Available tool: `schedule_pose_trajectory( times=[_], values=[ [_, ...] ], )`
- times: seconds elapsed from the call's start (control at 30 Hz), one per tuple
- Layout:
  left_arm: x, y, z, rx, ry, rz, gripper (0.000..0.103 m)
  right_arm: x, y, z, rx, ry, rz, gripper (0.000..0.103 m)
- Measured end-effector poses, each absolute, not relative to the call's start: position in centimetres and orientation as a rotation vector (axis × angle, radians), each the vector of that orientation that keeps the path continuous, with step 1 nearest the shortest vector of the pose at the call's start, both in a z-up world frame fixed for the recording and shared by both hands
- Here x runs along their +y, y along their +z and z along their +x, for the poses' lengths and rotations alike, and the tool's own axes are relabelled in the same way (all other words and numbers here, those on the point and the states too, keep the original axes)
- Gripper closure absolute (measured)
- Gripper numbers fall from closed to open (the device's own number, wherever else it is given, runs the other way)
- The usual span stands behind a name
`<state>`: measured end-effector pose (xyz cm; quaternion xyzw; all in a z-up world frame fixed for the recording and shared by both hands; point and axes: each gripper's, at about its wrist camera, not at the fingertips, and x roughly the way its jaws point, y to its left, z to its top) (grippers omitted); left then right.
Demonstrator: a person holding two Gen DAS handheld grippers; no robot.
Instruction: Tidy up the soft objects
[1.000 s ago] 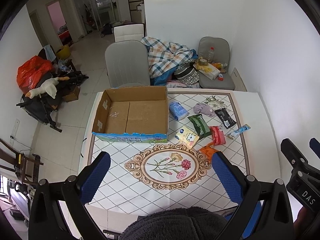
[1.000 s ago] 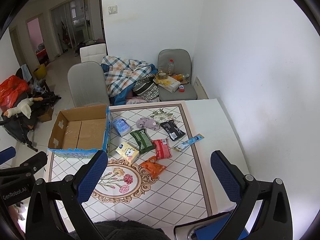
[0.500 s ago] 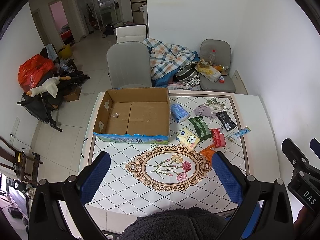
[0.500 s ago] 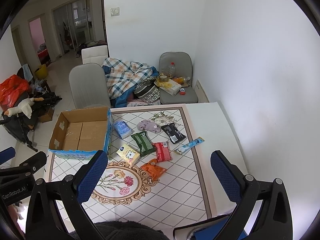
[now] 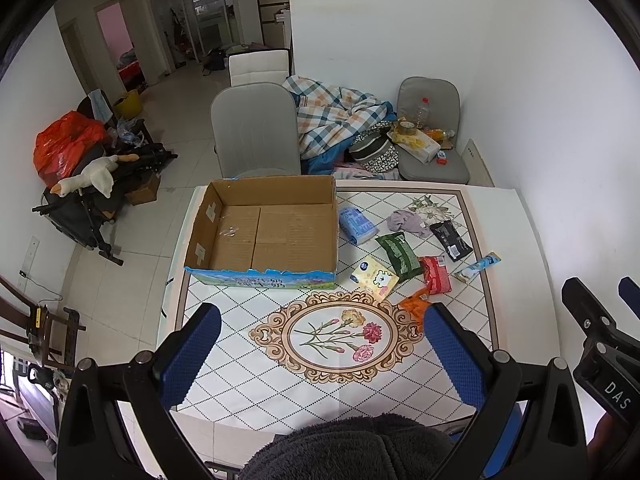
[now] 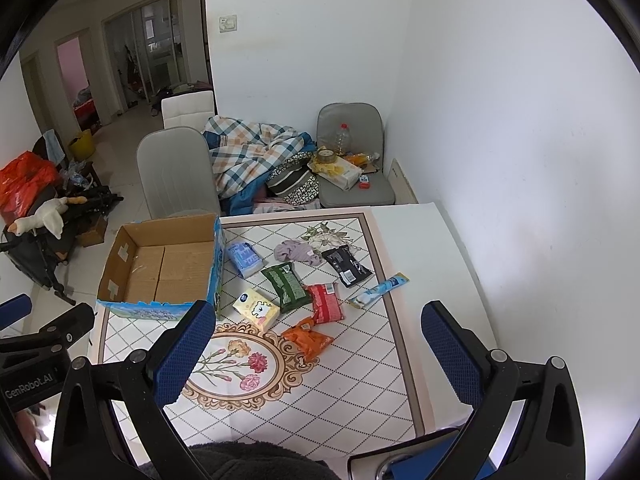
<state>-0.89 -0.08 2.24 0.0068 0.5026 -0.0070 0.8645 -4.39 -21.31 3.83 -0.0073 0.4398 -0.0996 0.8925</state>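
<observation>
left gripper [image 5: 322, 354]: jaws spread, empty
right gripper [image 6: 316, 354]: jaws wide, empty
orange packet [image 6: 308, 338]: slick, might slip from pinch
cardboard box [image 6: 160, 266]: light, might slide if bumped

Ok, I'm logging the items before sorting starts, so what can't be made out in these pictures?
- Print on the green packet, red packet and black packet: too small in both views.
- Orange packet: in the left wrist view, partly behind the left gripper finger.
- Cardboard box front corner: in the right wrist view, covered by the right gripper finger.
- Table near edge: hidden by dark fleece.
</observation>
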Motion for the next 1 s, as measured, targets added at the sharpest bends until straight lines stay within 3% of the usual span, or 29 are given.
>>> schedule_pose_trajectory(
  times=[0.63, 0.87, 1.0],
  values=[
    [-0.5, 1.4, 0.0, 1.074, -0.032, 0.007, 0.000, -21.6, 2.9, -4.2, 0.921, -0.212, -0.002, 0.000],
    [-2.4, -3.2, 6.1, 1.164, -0.070, -0.007, 0.000, -26.2, -1.0, -0.5, 0.977, -0.254, 0.087, 0.000],
    [-4.7, -8.1, 11.3, 1.246, -0.087, 0.033, 0.000, -30.2, -6.5, 3.9, 1.058, -0.247, 0.143, 0.000]
  ],
)
